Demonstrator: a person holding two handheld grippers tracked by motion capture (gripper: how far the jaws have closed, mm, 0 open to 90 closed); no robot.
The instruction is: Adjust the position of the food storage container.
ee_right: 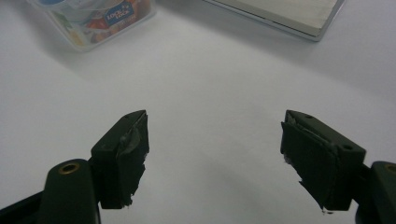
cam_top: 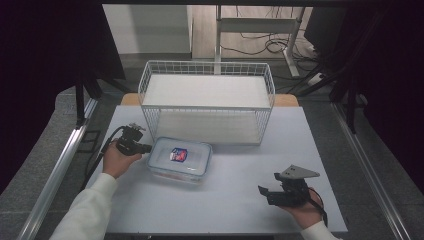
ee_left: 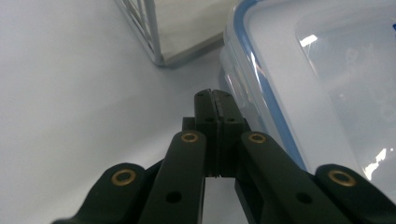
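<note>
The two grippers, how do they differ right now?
The left gripper has its jaws shut together with nothing between them, while the right gripper stands wide open. The left sits against the clear plastic container; the right rests apart from it on the table. Both are black and hand-held.

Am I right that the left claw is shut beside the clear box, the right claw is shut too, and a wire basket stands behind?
Not quite: the right claw is open, its jaws wide apart in the right gripper view. The left claw is shut beside the box, and the basket stands behind.
</note>
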